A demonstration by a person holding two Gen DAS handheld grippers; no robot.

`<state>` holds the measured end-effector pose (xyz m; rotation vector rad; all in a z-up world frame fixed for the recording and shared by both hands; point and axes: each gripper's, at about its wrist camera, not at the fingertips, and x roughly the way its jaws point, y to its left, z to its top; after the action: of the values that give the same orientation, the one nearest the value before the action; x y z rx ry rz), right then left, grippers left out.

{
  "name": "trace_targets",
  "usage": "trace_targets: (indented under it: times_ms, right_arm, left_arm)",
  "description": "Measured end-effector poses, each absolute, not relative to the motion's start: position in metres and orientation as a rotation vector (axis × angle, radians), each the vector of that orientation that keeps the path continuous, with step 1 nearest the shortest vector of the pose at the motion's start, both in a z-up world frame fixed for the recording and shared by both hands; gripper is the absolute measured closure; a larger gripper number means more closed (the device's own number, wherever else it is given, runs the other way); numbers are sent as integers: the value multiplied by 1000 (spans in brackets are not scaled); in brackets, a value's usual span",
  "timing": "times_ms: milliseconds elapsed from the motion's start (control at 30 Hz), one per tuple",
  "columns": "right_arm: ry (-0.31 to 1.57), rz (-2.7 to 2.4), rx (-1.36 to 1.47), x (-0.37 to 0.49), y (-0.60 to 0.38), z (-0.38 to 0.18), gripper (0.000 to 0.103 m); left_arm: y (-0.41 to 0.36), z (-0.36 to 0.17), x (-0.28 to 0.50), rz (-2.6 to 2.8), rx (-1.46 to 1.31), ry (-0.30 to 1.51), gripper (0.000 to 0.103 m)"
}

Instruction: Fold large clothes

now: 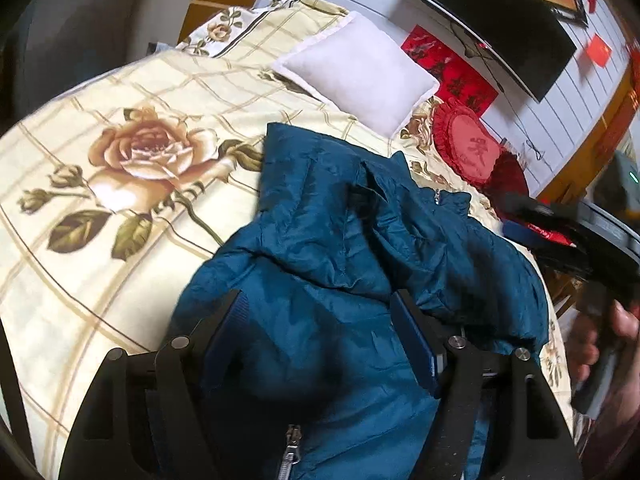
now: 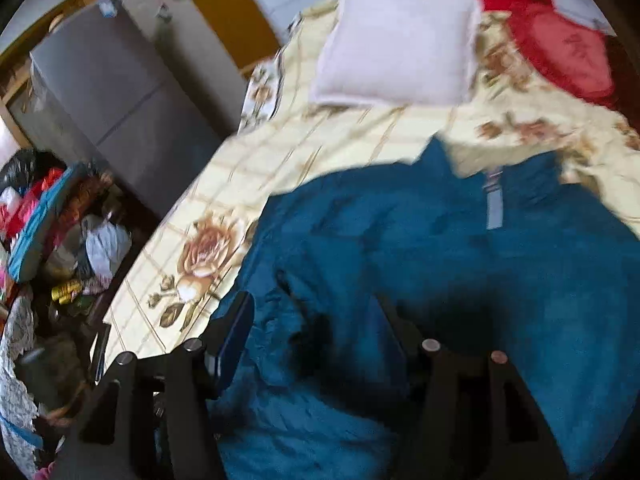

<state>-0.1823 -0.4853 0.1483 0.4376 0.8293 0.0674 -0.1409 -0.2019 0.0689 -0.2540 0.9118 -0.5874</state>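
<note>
While both tongs gape over jacket | only right view shows fridge

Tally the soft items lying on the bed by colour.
Teal: 1, the jacket
White: 1, the pillow
Red: 1, the round cushion
Total: 3, all lying on the rose-print bedspread

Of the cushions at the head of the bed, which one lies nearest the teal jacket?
The white square pillow; its corner nearly reaches the teal jacket. The red frilled cushion sits farther off by the wall.
</note>
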Motion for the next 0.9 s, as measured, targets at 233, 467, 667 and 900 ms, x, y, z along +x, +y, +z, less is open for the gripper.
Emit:
trace_targets:
  times_ms: [233,467,667,900]
  right_arm:
    - [825,-76,446,-259,-561,162,39]
    - [805,-194,456,-331,-617,159,38]
    - [771,-287,500,-368,-652,159,38]
    - [713,-368,480,-355,-656,158,38]
  left_arm:
    - [-227,72,-141,-641,-281,919,23]
    - [-286,69,-125,-578,-212,921,20]
    - [-317,59,-107,-563,-133,960,79]
    - [-300,113,-106,-580,-78,754,78]
